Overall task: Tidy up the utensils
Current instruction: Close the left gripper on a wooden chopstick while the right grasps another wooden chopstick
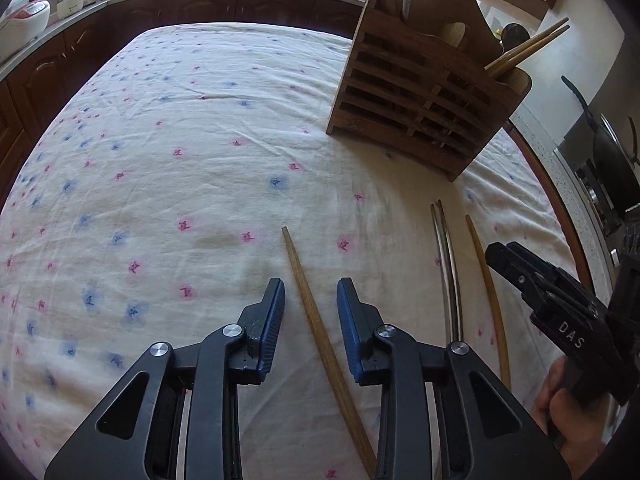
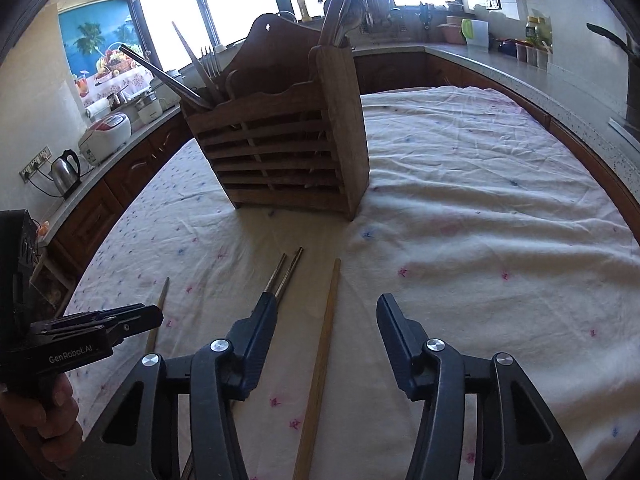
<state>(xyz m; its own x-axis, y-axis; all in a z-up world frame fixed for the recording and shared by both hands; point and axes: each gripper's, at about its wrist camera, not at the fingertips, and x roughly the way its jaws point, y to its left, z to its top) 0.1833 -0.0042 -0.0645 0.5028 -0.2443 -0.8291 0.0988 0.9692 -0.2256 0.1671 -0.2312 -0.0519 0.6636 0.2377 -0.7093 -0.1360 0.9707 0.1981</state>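
Hovering low over the flowered cloth [image 1: 192, 128], the left gripper [image 1: 310, 300] has its jaws parted with a wooden chopstick [image 1: 316, 320] lying on the cloth right between them, neither pad touching it. Off to the right in that view lie a metal chopstick pair [image 1: 450, 272] and, just beside it, a second wooden chopstick [image 1: 490, 292], all three sets running near to far on the cloth-covered counter. And the right gripper [image 2: 326, 316] spreads wide, wider than the left, holding nothing; that second wooden chopstick [image 2: 324, 352] lies between its fingers, and the metal pair [image 2: 286, 274] pokes out from under its left finger [image 2: 256, 336]. At far centre stands the slatted wooden utensil holder [image 2: 280, 152], upright on the cloth, with forks [image 2: 210, 66] and other handles sticking up from its compartments. From the right view, the left gripper [image 2: 154, 316] sits near left, over the first wooden chopstick [image 2: 160, 300].
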